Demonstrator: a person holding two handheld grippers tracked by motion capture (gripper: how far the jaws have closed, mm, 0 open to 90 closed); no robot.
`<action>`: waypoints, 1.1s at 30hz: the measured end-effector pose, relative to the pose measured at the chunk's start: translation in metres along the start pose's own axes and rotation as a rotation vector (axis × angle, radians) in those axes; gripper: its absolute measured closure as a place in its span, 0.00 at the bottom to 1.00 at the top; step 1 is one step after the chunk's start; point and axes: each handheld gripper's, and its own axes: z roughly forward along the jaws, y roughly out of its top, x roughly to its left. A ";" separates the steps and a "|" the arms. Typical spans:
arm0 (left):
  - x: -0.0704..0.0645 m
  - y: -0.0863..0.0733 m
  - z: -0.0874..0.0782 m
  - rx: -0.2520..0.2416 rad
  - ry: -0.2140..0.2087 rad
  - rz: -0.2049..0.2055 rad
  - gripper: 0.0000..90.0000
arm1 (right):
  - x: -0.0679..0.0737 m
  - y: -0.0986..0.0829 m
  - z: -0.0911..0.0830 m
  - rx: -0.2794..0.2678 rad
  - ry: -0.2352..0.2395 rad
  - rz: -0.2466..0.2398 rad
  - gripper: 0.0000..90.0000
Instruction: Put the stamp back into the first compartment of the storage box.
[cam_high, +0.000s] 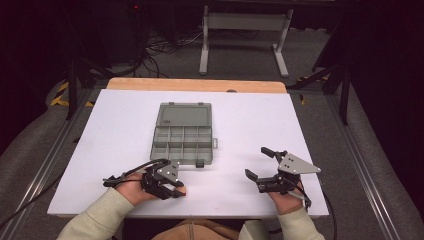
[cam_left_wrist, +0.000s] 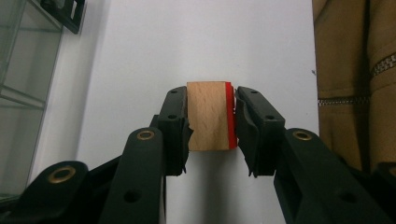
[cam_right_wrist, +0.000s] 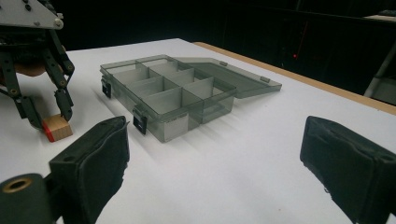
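Note:
A small wooden block (cam_left_wrist: 208, 116) with one red face sits between the two jaws of my left gripper (cam_high: 176, 189), which is shut on it low over the near left of the white table (cam_high: 125, 105). In the right gripper view the block (cam_right_wrist: 58, 128) appears to rest on the table under that gripper (cam_right_wrist: 44, 109). My right gripper (cam_high: 256, 162) stands open at the near right, jaws wide apart and nothing between them. A grey see-through compartment box (cam_high: 182, 137) lies in the middle, lid (cam_high: 184, 114) folded flat behind it, its several compartments looking empty.
The box's black latches (cam_right_wrist: 139, 122) face the near side. A tan wooden strip (cam_high: 197, 85) runs along the table's far edge. A tan zipped jacket (cam_left_wrist: 355, 79) is close beside the left gripper. Beyond the table are a metal stand (cam_high: 243, 35) and floor cables.

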 end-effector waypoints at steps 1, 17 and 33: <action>0.000 0.000 0.000 0.000 0.002 0.004 0.73 | 0.000 0.000 0.000 0.001 0.000 0.000 0.10; -0.001 0.002 -0.005 -0.016 0.006 -0.002 0.74 | 0.000 0.000 0.000 0.003 -0.003 -0.002 0.10; -0.001 0.016 -0.036 -0.073 0.006 -0.015 0.74 | 0.000 -0.001 0.001 0.010 -0.004 0.002 0.09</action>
